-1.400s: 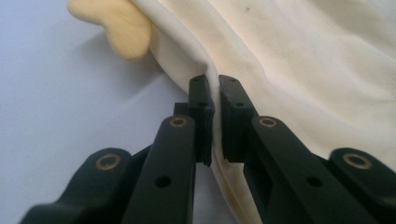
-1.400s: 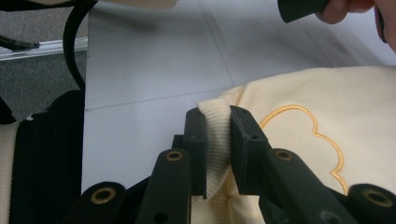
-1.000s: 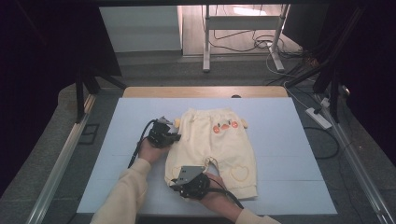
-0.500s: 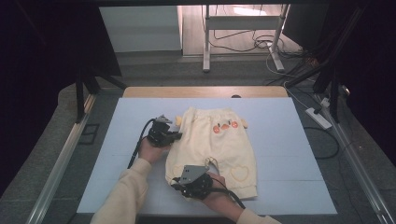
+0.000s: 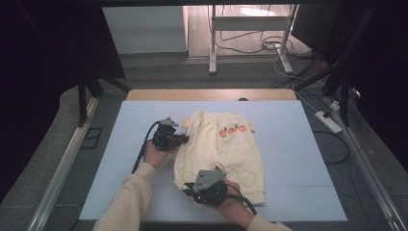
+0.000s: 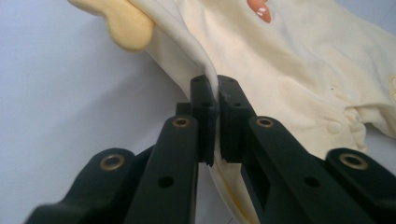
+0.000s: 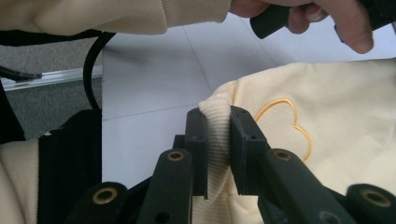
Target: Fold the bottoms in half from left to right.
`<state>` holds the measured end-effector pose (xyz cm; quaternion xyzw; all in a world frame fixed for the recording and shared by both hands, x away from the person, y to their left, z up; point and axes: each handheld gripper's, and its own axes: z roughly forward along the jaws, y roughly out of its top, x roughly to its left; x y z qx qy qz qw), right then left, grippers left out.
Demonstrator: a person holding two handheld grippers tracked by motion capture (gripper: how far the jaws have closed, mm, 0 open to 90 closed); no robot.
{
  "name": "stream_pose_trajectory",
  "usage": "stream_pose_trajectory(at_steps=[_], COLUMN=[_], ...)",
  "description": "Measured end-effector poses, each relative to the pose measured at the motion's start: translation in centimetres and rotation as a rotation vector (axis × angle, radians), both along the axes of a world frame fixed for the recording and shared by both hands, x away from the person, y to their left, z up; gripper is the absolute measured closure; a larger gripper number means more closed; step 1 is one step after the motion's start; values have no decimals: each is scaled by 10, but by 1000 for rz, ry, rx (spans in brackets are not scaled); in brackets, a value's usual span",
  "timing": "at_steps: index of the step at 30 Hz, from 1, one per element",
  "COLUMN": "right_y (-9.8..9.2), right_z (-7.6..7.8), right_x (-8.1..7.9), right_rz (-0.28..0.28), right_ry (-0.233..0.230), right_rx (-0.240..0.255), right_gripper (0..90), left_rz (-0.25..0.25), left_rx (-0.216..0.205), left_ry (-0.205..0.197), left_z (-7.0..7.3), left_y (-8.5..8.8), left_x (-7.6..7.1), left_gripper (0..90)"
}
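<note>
Cream baby trousers [image 5: 219, 147] — flat on table, orange embroidery, heart knees

The left hand-held gripper [image 5: 183, 139] sits low, its jaws pinched tight on a thin fabric edge. The right hand-held gripper [image 5: 188, 190], nearer the person, has its jaws clamped on a ribbed cuff. Both forearms reach forward in cream sleeves.

Person with two hand-held grippers, cream sleeves.
Left gripper [image 5: 179, 139] and right gripper [image 5: 191, 190]: black linked jaws, brass pivot rivets, grey three-cornered top plates, black trailing cables; ribbed cuffs.
</note>
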<state>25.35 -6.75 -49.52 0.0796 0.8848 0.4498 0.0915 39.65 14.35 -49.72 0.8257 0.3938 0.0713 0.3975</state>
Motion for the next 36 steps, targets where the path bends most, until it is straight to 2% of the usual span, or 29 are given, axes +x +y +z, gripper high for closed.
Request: stream_pose_trajectory(at_steps=[12, 23, 31, 36], right_y=[-16, -22, -38, -49], right_z=[7, 11, 18, 22], right_x=[0, 0, 1, 0], right_rz=[-12, -31, -61, -75], right_ry=[-11, 9, 23, 15], right_rx=[8, 13, 48, 52], right_gripper=[789, 806, 807, 809], left_rz=[-19, -24, -27, -26], left_rx=[-3, -7, -15, -21], left_ry=[-11, -17, -27, -34], left_z=[11, 19, 26, 29], left_y=[-11, -19, -25, -29], left_x=[-1, -1, 0, 0], left_gripper=[853, 854, 855, 855])
